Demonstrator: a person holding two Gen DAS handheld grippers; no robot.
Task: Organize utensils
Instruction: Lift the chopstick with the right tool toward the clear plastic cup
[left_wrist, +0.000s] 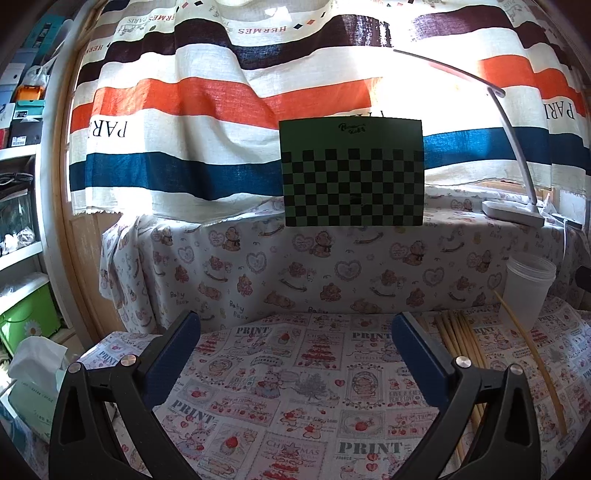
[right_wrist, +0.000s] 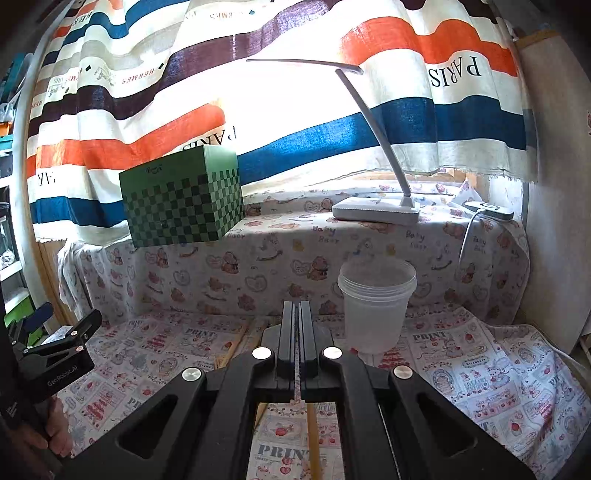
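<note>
My right tongs (right_wrist: 298, 314) are clenched on one pale wooden chopstick (right_wrist: 313, 435), its long axis running back under them. The translucent plastic cup (right_wrist: 375, 306) stands just ahead-right, upright. My left tongs (left_wrist: 295, 332) are released, farther off; the loose chopsticks (left_wrist: 458, 343) lie right of them.

Curtain (left_wrist: 221, 92) had "HERMES" and "PARIS" on stripes, all reading mirrored, seen from back side I guess. Tablecloth (left_wrist: 295, 387) was plastered with "PRINT" in bold, plus "CHRISTMAS" and a "PEACE LOVE" bit. Teddy-print sheet (left_wrist: 258, 266) over ledge said "Baby Bear" here and there. Left gripper (right_wrist: 59, 325) body carried white lettering, looked like "GenRobot.AI". Green checkered box (right_wrist: 181, 199) had small logo on top, too tiny to read.
</note>
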